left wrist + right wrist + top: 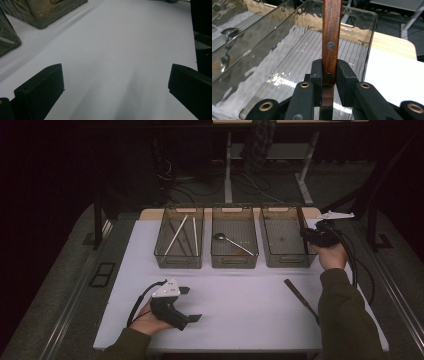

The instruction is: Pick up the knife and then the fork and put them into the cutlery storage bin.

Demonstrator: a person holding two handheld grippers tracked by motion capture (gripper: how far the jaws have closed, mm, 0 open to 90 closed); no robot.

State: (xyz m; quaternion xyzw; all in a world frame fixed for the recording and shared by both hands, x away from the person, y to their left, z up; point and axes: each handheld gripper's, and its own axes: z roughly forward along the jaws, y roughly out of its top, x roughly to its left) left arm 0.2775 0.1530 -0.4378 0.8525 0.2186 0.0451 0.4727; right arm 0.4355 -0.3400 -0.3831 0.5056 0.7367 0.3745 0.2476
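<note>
over the right-hand bin (287, 82), the right tool (329, 72) clamps a wooden handle (331, 37) with rivets, held above the clear ribbed floor. near the counter's (240, 305) front edge the left tool (192, 304) rests, jaws wide apart, gripping nothing. another dark utensil (300, 299) lies on the counter.

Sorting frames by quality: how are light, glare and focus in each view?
High view: dim, dark surroundings, white table brightest. Left gripper view: soft shadows, jaws blurred. Right gripper view: wooden handle sharp, glare rippling on the clear bin.
</note>
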